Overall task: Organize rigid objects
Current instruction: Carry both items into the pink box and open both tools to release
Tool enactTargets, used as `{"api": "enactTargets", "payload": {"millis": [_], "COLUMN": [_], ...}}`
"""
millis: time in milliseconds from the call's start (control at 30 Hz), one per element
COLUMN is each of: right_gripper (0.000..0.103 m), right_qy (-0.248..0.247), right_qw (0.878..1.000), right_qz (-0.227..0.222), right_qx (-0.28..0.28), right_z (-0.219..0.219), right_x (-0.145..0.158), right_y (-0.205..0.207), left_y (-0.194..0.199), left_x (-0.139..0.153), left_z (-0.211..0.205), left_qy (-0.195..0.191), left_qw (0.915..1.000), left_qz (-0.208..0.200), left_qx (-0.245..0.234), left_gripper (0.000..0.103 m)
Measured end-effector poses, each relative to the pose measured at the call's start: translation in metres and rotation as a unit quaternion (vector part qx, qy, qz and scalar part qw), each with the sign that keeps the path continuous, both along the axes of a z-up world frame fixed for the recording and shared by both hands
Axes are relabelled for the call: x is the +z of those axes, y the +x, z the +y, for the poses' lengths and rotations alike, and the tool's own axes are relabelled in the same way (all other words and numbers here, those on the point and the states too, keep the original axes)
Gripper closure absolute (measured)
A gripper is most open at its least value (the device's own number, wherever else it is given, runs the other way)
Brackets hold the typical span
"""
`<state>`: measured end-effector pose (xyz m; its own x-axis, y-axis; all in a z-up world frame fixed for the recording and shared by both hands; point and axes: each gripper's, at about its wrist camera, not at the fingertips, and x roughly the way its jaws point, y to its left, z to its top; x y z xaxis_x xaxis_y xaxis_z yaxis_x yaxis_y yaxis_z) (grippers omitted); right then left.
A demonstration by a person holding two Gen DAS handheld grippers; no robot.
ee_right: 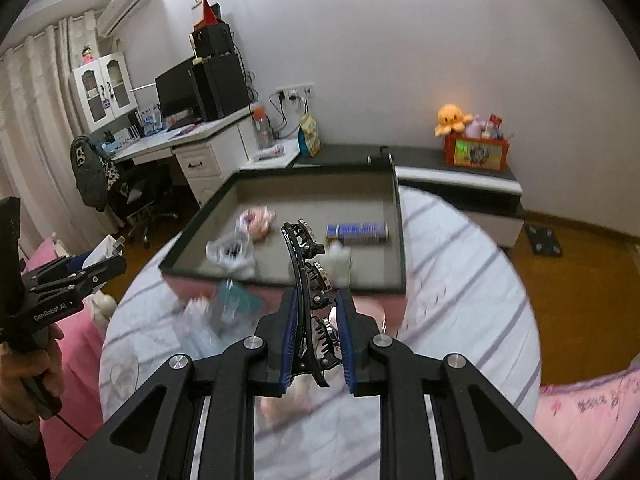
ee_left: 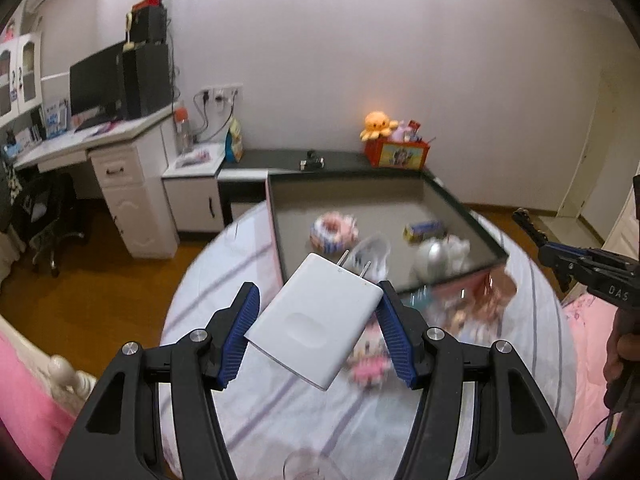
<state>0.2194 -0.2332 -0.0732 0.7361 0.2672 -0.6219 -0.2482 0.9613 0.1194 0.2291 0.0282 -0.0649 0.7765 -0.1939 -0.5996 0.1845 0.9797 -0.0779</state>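
Where lettering shows, left tool [ee_right: 86, 270] reads "GenRobot.AI", right tool [ee_left: 532, 232] "DAS"

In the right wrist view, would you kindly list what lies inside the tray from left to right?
Inside the tray: clear plastic bag → pink plush → white bottle → blue box.

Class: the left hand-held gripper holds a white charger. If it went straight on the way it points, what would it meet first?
Probably the grey tray, likely its near wall or the clear bag inside; depth is unclear.
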Motion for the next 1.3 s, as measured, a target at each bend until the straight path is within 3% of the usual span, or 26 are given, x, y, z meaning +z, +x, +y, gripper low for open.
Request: {"api": "enactTargets", "payload": {"millis": [300, 600, 967, 1033, 1067, 1100, 1133, 1167, 1300], "right_gripper": [0.084, 0.084, 0.083, 0.083, 0.078, 0.059, 0.044, 0.020, 0.011], "right_qy": [-0.003, -0.008, -0.013, -0.011, -0.010, -0.011, -0.012, -0.009, 0.006], "right_qw": [1.000, 0.999, 0.996, 0.996, 0.996, 0.996, 0.996, 0.997, 0.997], "right_qz": [-0.007, 0.038, 0.083, 0.084, 0.084, 0.085, 0.084, 0.080, 0.068], "right_qx": [0.011, 0.011, 0.003, -0.001, -0.004, -0.006, -0.009, -0.012, -0.030], "right_z": [0.012, 0.022, 0.022, 0.020, 0.019, 0.018, 0.018, 0.016, 0.009], "right_x": [0.012, -0.016, -0.046, -0.047, -0.047, -0.047, -0.047, -0.046, -0.037], "right_y": [0.066, 0.131, 0.155, 0.154, 0.153, 0.152, 0.151, 0.148, 0.137], "left_y": [0.071, 0.138, 0.172, 0.171, 0.168, 0.164, 0.162, 0.158, 0.140], "left_x": [0.013, -0.010, -0.043, -0.044, -0.042, -0.039, -0.037, -0.032, -0.020], "left_z": [-0.019, -0.043, -0.061, -0.060, -0.059, -0.059, -0.059, -0.059, -0.053], "left_qy": [-0.014, -0.017, 0.001, 0.003, 0.002, 0.002, 0.004, 0.009, 0.011], "left_qw": [0.9997, 0.9992, 0.9968, 0.9970, 0.9972, 0.9977, 0.9982, 0.9988, 0.9995], "left_qz": [-0.010, 0.020, 0.071, 0.072, 0.069, 0.062, 0.056, 0.046, 0.029], "left_qx": [-0.019, -0.031, -0.036, -0.030, -0.028, -0.026, -0.022, -0.017, -0.003], "left_gripper": [0.043, 0.043, 0.042, 0.034, 0.023, 0.010, 0.004, 0.000, 0.000]}}
